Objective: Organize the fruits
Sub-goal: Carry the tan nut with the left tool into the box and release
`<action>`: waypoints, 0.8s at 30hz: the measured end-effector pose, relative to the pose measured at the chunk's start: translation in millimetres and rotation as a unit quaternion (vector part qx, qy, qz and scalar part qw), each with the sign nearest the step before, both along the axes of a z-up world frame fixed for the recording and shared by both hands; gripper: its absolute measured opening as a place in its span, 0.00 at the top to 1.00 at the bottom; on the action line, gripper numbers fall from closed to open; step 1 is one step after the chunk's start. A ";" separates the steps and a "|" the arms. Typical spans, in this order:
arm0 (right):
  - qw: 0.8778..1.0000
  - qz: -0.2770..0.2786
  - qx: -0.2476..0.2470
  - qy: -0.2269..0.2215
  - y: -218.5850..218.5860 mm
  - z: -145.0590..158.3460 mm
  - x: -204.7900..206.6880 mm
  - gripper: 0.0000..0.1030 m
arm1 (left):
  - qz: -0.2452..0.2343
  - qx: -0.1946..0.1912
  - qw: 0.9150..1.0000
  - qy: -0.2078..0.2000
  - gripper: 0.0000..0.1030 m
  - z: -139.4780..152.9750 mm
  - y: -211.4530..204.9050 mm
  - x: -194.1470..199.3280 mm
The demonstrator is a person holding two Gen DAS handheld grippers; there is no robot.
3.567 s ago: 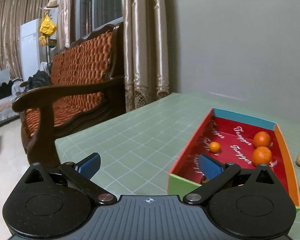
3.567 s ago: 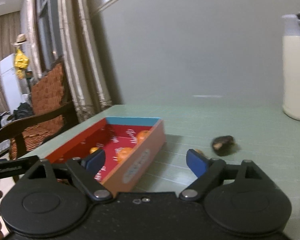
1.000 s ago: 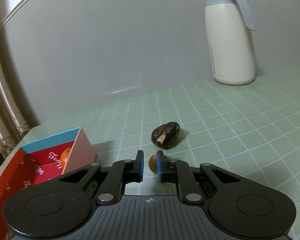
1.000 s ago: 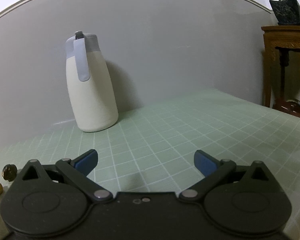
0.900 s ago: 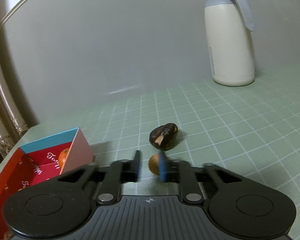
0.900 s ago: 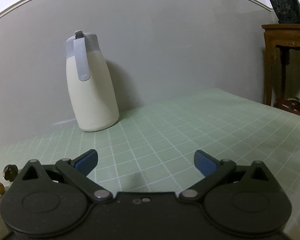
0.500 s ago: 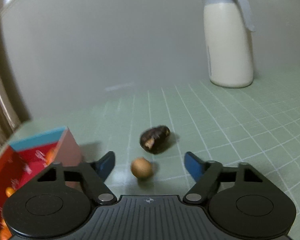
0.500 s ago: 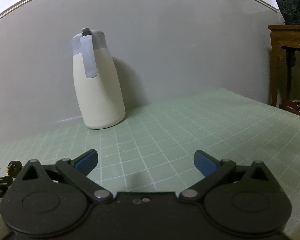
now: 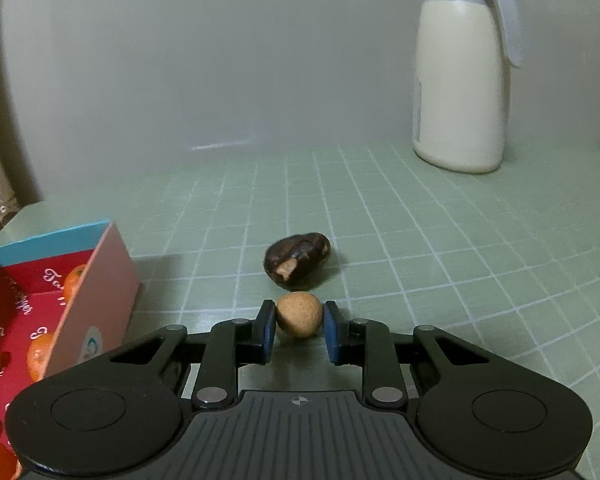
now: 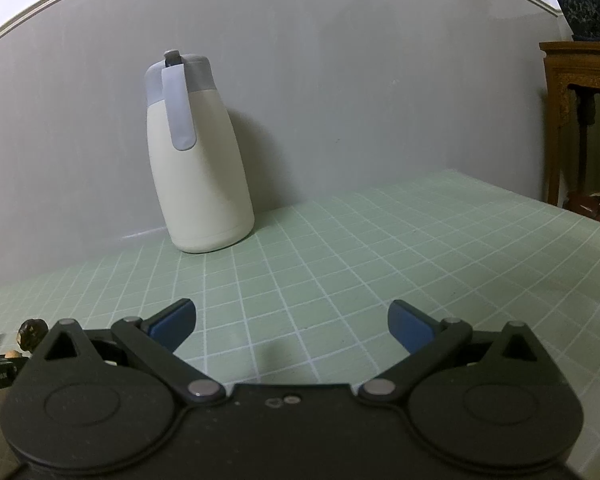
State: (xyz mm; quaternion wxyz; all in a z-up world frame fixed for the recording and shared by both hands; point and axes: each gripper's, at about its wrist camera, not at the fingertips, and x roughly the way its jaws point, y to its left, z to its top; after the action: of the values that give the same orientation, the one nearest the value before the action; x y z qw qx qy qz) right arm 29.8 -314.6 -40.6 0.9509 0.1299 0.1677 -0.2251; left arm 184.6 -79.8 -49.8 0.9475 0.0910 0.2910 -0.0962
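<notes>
**Left claw closing on small tan fruit; right claw spread and empty**

We note the left gripper (image 9: 299,330) closing its jaws around the small tan fruit (image 9: 299,314), which sits between the blue pads (image 9: 266,334). Both pads appear to touch the fruit's sides, so we read it as grasped. The fruit rests on, or just above, the green checked table (image 9: 420,240); we cannot tell which.

At 12 o'clock from the tan fruit, just beyond it and nearly touching, lies a dark brown fruit (image 9: 297,260) with a pale broken patch on its skin.

At 9 o'clock from the claw stands the red box (image 9: 100,280), blue-edged at its far end, with several oranges (image 9: 73,280) inside.

At 1 o'clock, well apart near the grey wall, a cream jug (image 9: 458,80) with a grey lid stands upright.

The right gripper (image 10: 292,326) is released, fingers spread wide with nothing between them, over bare table. The jug is at its 11 o'clock; the dark fruit shows at the frame's left edge.
</notes>
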 end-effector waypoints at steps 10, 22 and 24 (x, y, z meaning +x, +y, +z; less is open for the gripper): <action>1.000 0.010 -0.007 -0.001 7.1 -1.0 3.3 0.00 | 0.028 -0.001 0.997 -0.071 0.75 27.1 23.7 -27.6; 0.998 0.049 -0.035 0.001 38.8 1.7 15.3 0.00 | 0.109 0.001 0.989 -0.101 0.75 45.3 86.5 -59.6; 0.997 0.061 -0.038 0.000 47.4 2.6 18.3 0.00 | 0.129 0.006 0.987 -0.098 0.75 45.0 98.2 -62.1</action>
State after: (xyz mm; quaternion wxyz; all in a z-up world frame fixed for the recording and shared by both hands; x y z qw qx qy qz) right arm 48.1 -267.2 -37.9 0.9671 0.0827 0.1669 -0.1731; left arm 122.4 18.3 -4.7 0.9754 0.0676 0.2064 0.0378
